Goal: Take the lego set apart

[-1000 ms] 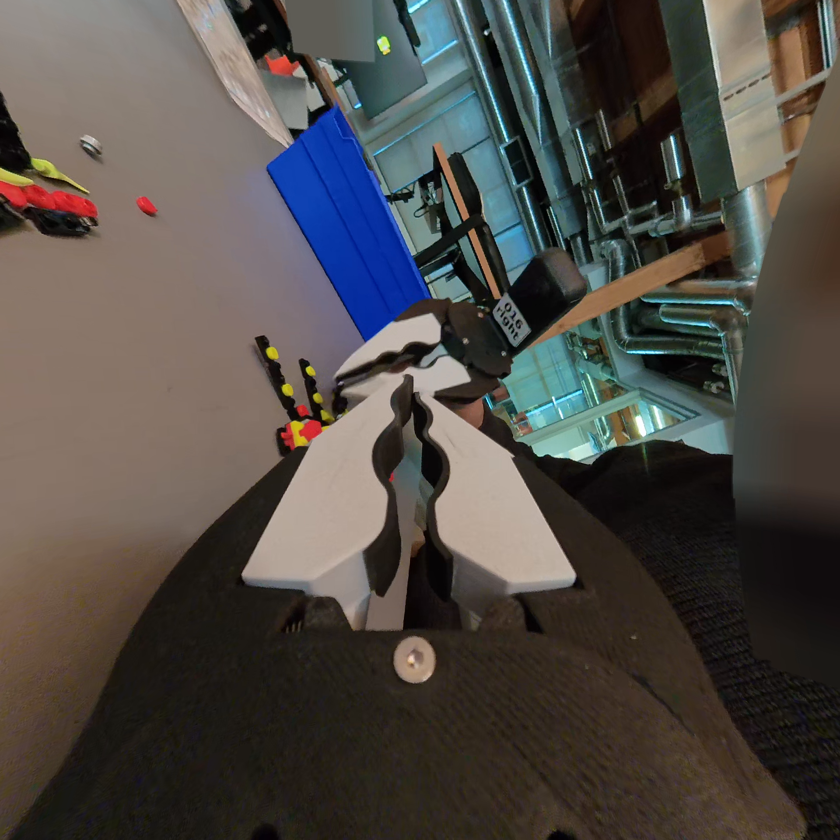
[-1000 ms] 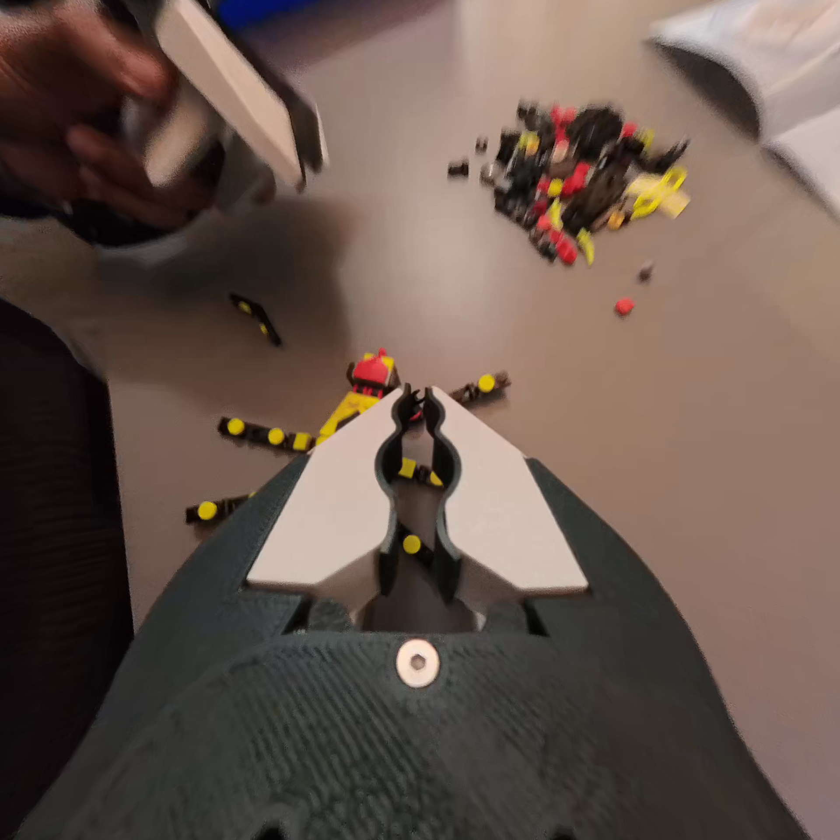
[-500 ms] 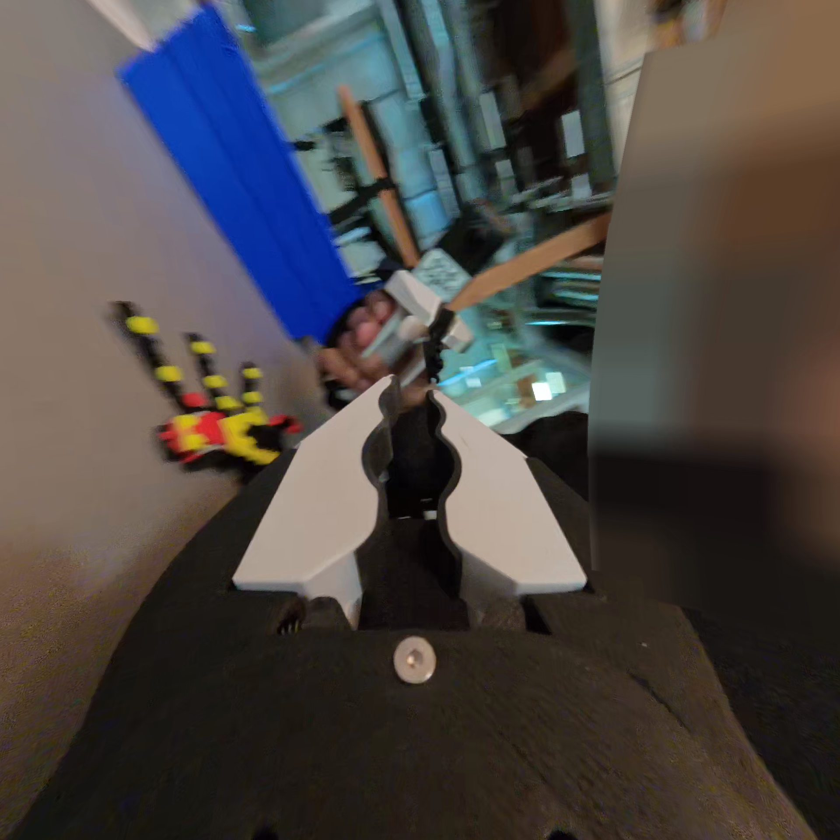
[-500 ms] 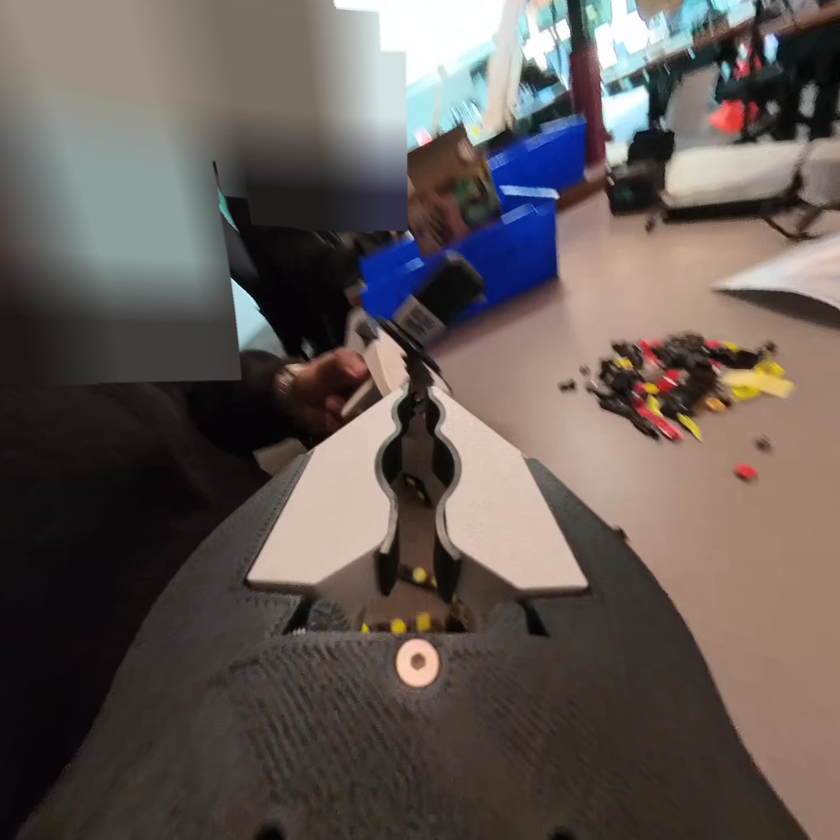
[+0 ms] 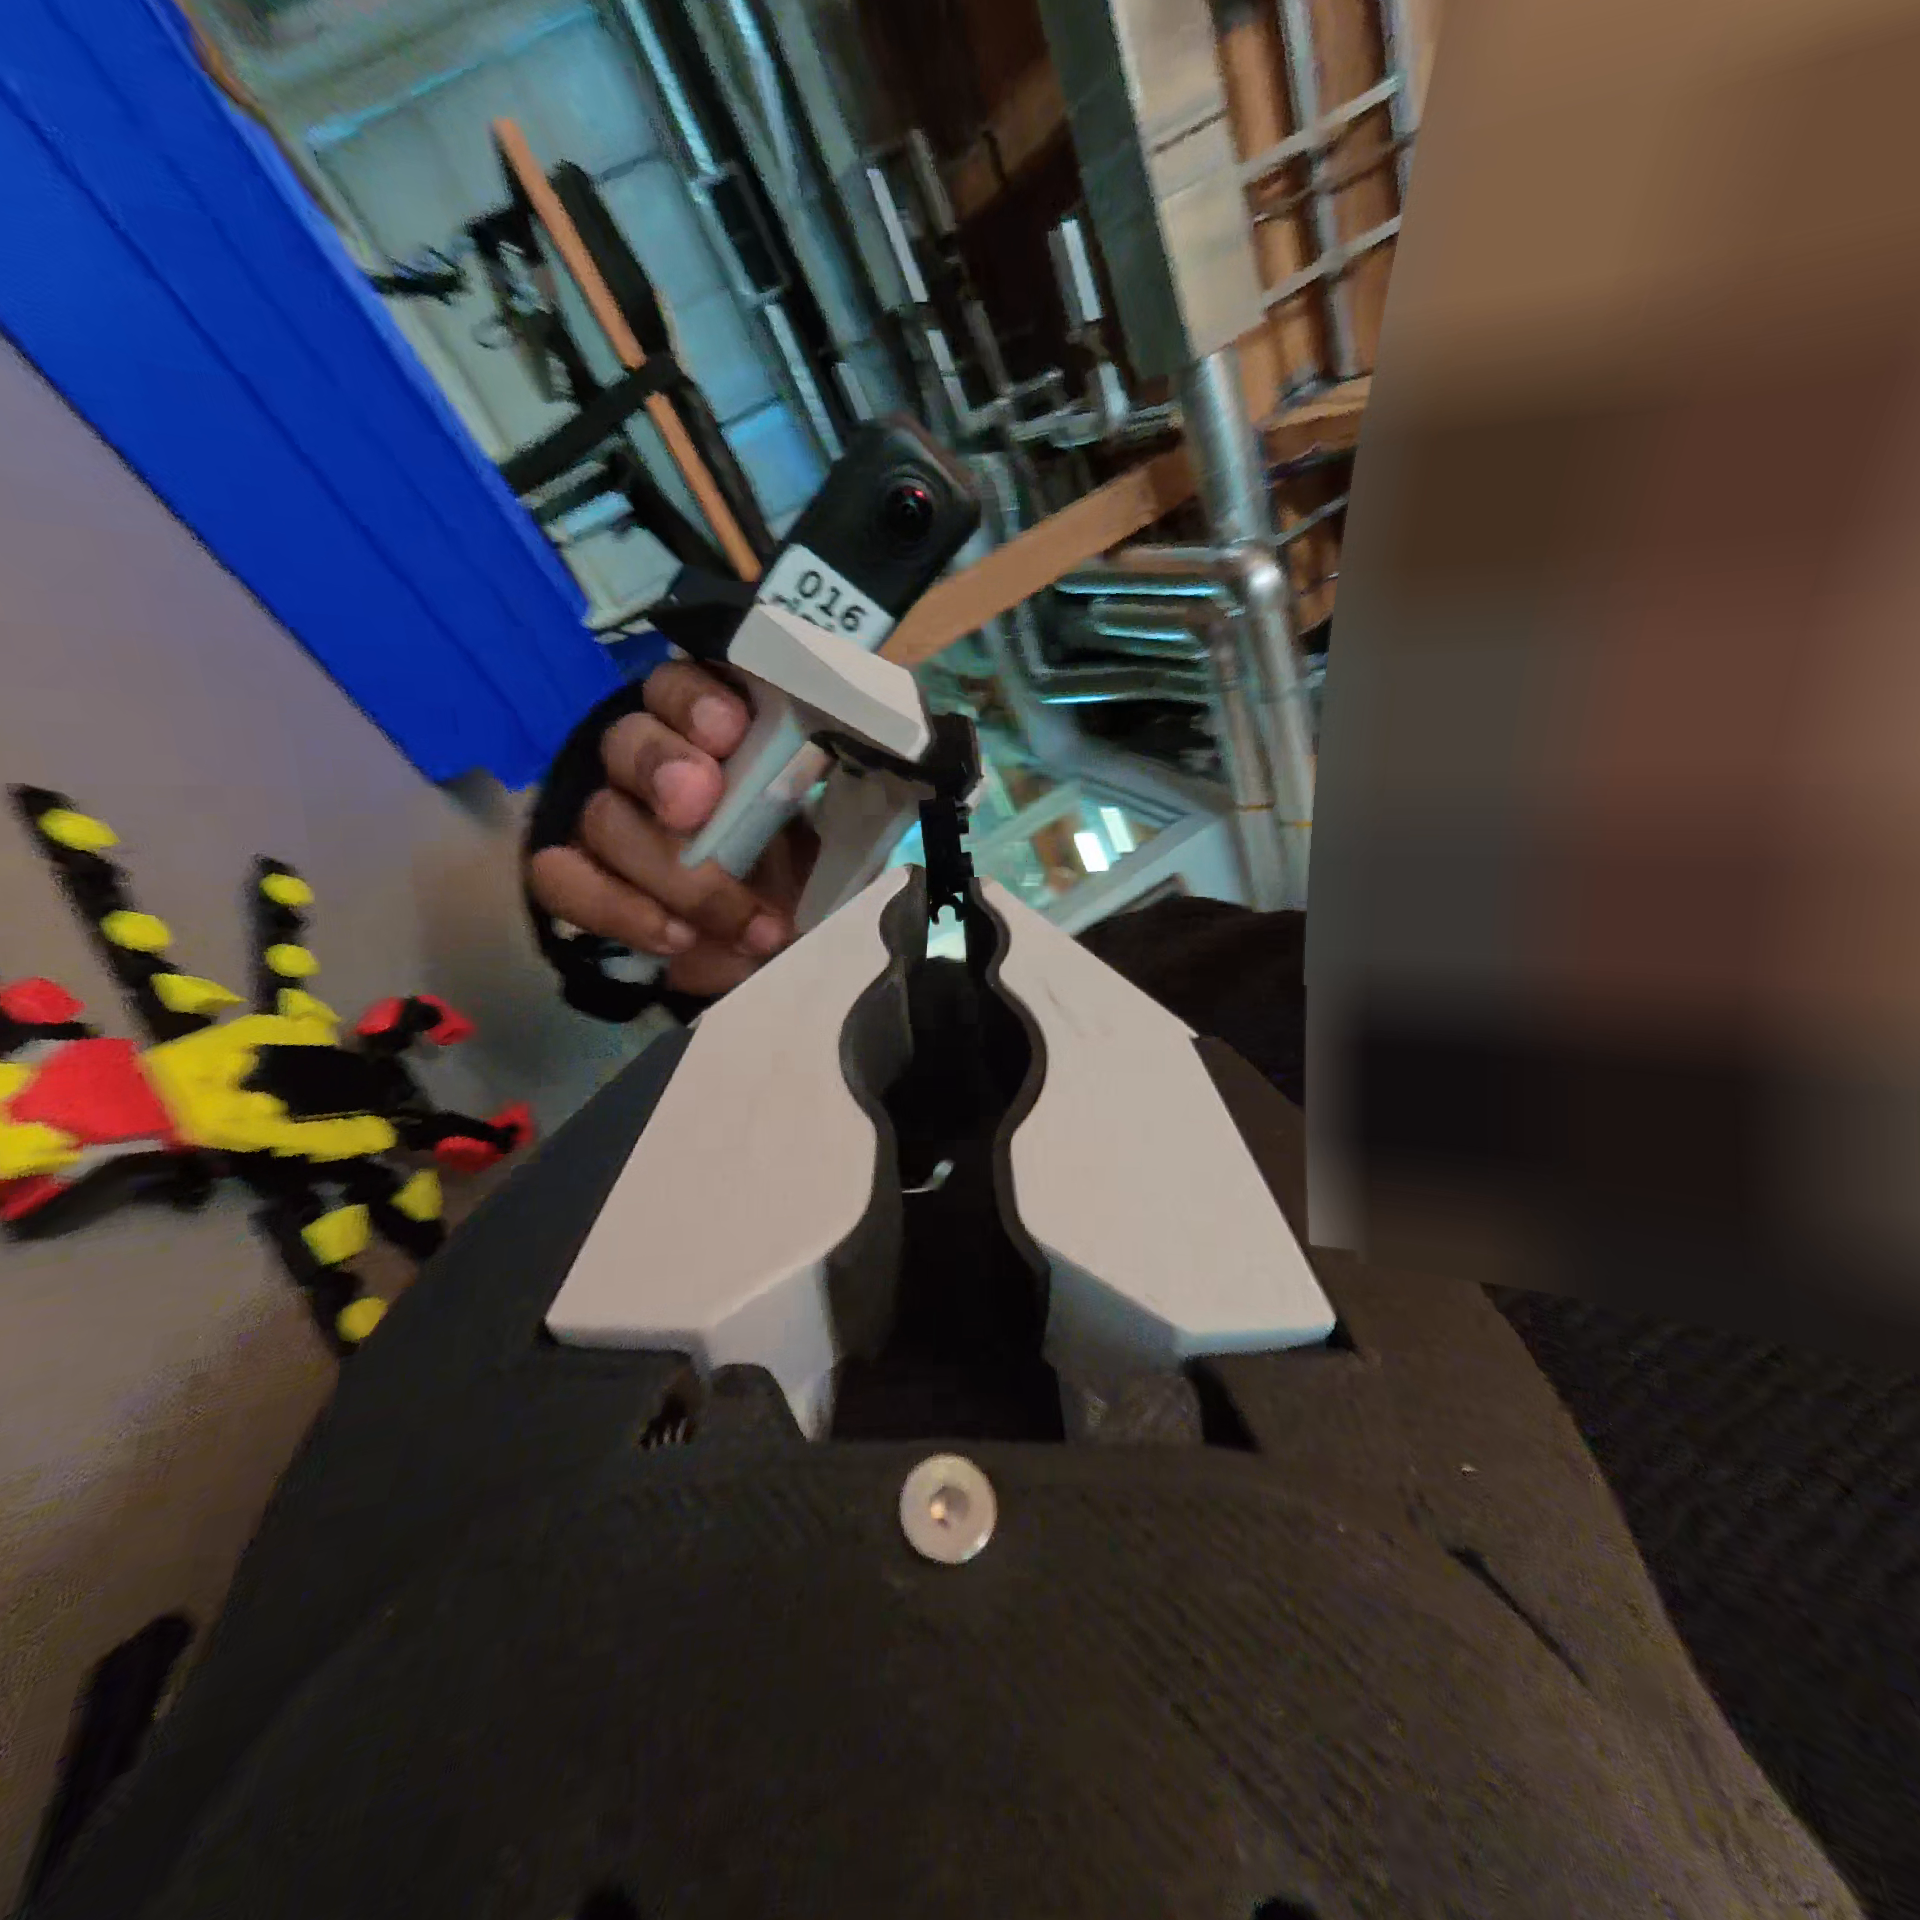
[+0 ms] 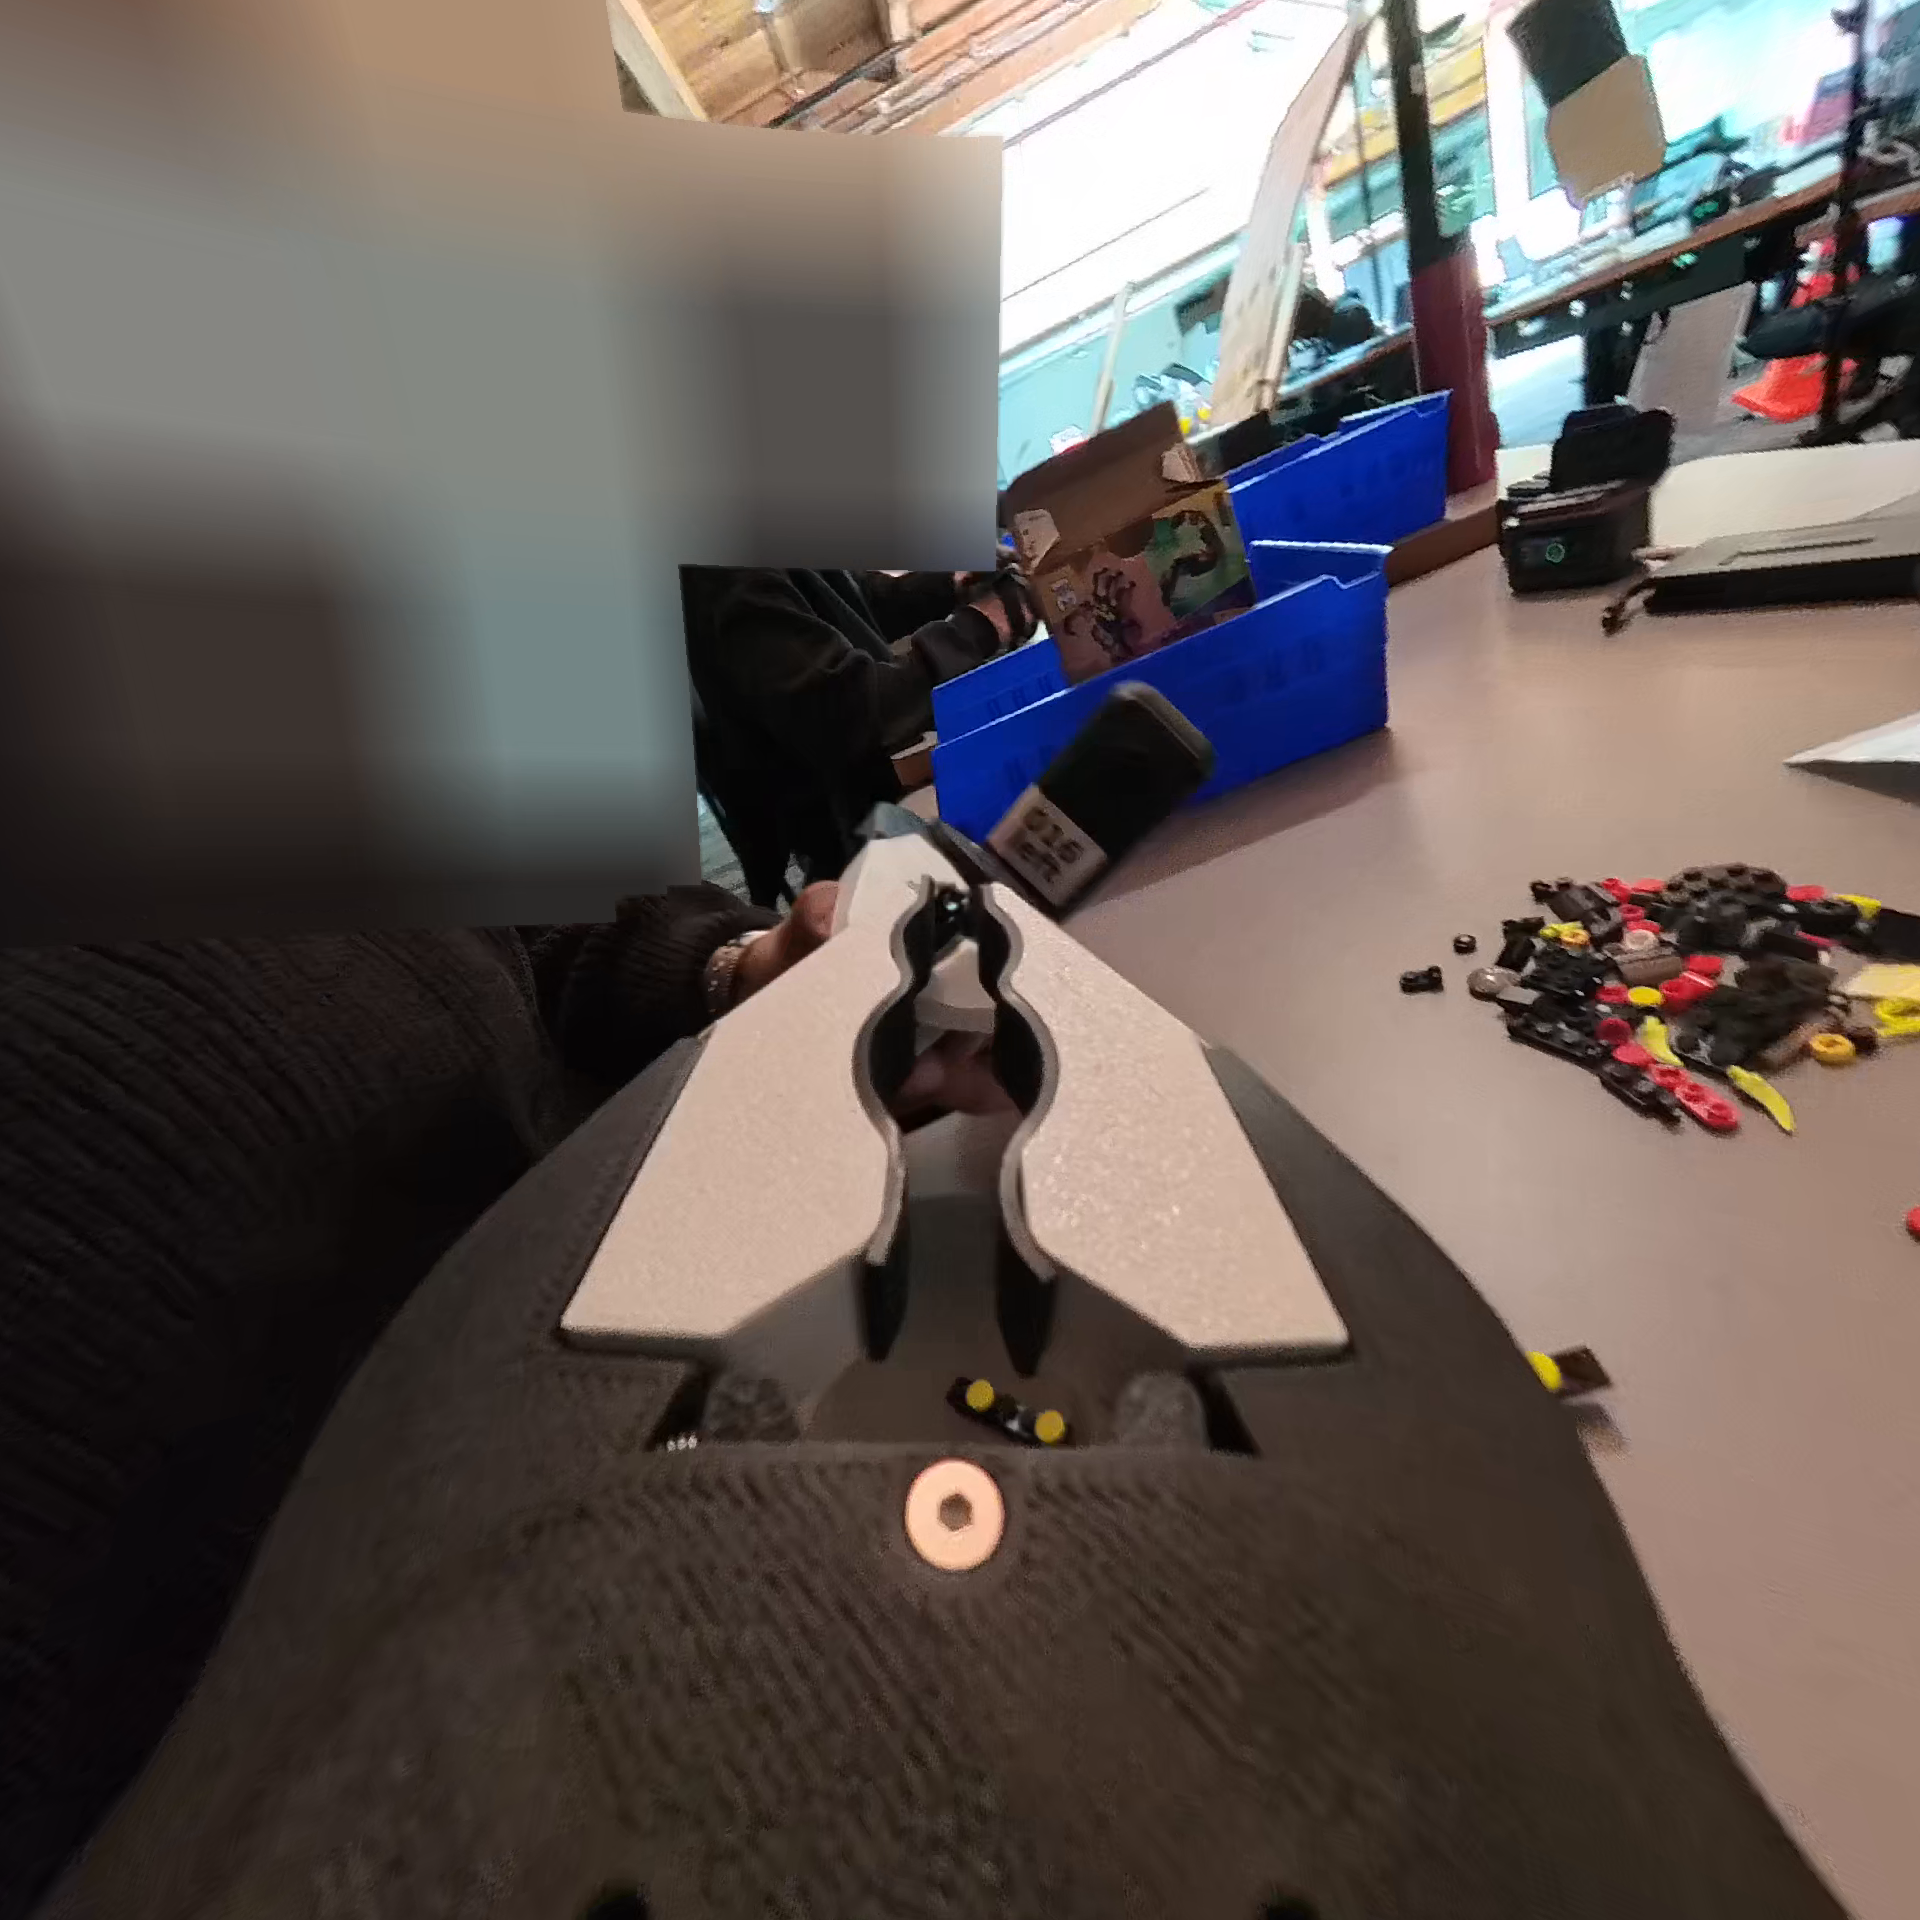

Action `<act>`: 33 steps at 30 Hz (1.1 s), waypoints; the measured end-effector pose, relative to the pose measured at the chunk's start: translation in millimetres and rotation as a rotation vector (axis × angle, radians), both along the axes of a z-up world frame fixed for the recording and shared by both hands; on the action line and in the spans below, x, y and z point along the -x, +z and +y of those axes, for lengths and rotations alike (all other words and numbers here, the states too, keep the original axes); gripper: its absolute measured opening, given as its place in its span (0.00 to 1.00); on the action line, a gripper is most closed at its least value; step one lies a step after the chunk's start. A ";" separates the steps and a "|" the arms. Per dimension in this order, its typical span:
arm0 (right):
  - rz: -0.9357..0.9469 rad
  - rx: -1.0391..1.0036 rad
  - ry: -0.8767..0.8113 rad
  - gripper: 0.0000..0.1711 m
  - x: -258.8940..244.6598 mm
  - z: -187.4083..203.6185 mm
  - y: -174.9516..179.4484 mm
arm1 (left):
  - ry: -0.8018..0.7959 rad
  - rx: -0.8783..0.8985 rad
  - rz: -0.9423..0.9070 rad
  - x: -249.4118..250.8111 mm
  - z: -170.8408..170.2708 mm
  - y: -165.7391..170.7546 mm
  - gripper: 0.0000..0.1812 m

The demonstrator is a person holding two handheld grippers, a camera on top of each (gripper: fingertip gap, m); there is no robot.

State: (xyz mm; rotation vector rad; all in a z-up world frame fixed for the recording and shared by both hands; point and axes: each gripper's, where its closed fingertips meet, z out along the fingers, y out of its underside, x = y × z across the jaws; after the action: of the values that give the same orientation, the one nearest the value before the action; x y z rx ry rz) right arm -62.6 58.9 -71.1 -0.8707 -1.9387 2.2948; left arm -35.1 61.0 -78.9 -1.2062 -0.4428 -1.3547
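A thin black lego piece [image 5: 948, 862] is held in the air between both grippers, tip to tip. My left gripper [image 5: 948, 902] is shut on its near end. My right gripper [image 5: 940, 774], held by a hand [image 5: 665, 831], grips its far end. In the right wrist view my right gripper [image 6: 951, 906] is shut on the small black piece [image 6: 948, 914], with the left gripper's body [image 6: 1107, 805] just beyond. The red, yellow and black spider-like lego model [image 5: 197, 1091] lies on the table at the left; parts of its legs [image 6: 1008, 1418] show under the right gripper.
A pile of loose black, red and yellow lego pieces [image 6: 1714, 987] lies on the grey table [image 6: 1351, 1091] at the right. Blue bins [image 6: 1247, 686] with a cardboard box [image 6: 1132, 551] stand behind. A person's dark sleeve [image 6: 260, 1091] fills the left.
My right gripper has lifted off the lego model on the table and risen with a black piece. Both grippers have come together tip to tip in the air.
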 end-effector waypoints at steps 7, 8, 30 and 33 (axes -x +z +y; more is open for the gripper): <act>-0.233 -0.027 -0.068 0.14 17.1 4.4 -31.9 | 0.388 0.435 0.648 43.8 -0.7 -49.3 0.02; -0.270 -0.008 -0.059 0.14 17.2 2.0 -35.7 | 0.403 0.487 0.757 45.1 -0.7 -55.1 0.02; -0.344 0.100 0.146 0.05 0.9 -2.1 -29.9 | 0.121 0.206 0.321 9.8 2.6 -27.8 0.09; -0.361 0.126 0.185 0.05 -3.2 -6.4 -28.3 | 0.120 0.218 0.384 5.6 3.8 -29.2 0.04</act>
State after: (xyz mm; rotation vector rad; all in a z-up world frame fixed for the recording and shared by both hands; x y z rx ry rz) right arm -59.4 52.5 -99.4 -1.2451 -2.1051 2.5344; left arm -40.8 64.8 -108.1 -1.5556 -0.3863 -0.9602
